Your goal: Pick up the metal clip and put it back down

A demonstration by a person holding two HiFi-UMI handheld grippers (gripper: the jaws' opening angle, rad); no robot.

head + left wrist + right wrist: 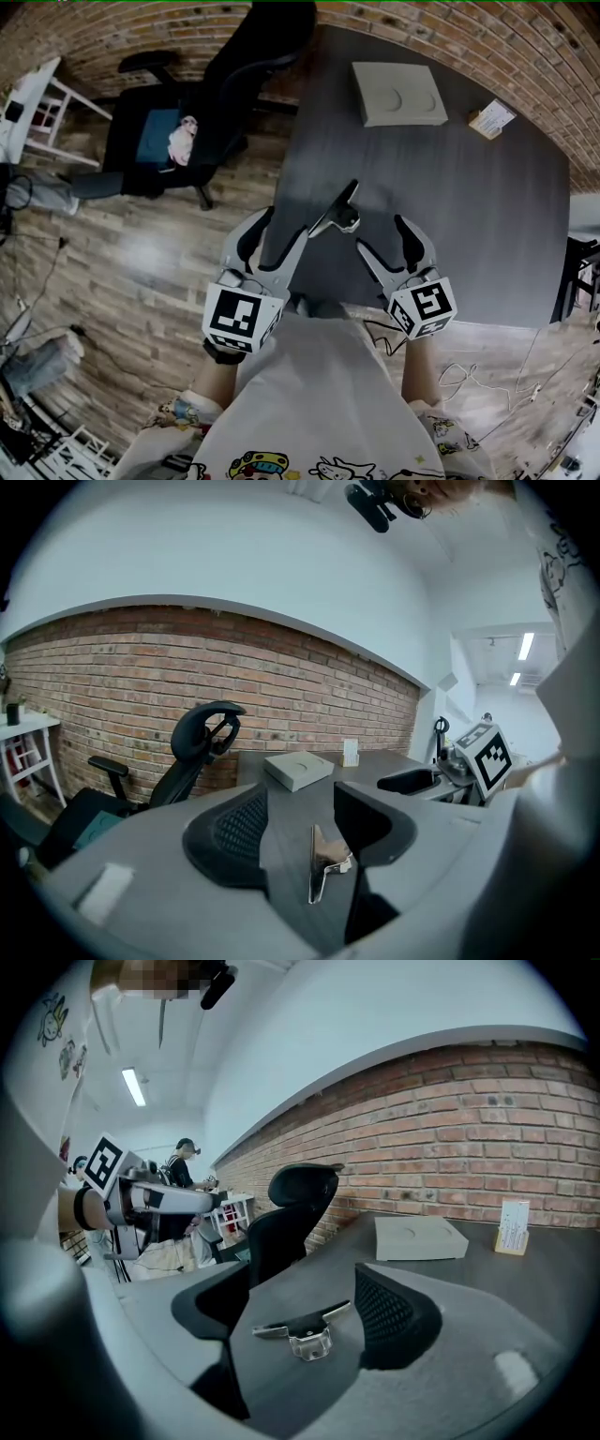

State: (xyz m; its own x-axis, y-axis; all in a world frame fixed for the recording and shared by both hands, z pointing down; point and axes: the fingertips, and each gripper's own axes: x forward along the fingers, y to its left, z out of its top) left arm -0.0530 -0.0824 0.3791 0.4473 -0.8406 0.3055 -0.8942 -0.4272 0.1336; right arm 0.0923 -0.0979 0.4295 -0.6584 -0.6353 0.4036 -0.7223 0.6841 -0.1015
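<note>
Now shiny metal clip (336,211) lies on dark grey table (469,225), just ahead of left gripper (281,239) and right gripper (386,248). Both jaws spread, gripping nothing. Small printed card (491,119): writing unreadable.

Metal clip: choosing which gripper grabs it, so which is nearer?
Left, narrowly. The left gripper is just left of the metal clip, its right jaw beside it; the right gripper stands slightly off to its right.

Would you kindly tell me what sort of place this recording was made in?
Most likely an office or studio workspace: a black high-backed swivel office chair stands beside a dark grey rectangular table, with a red brick wall behind and strip lights on a white ceiling further back.
</note>
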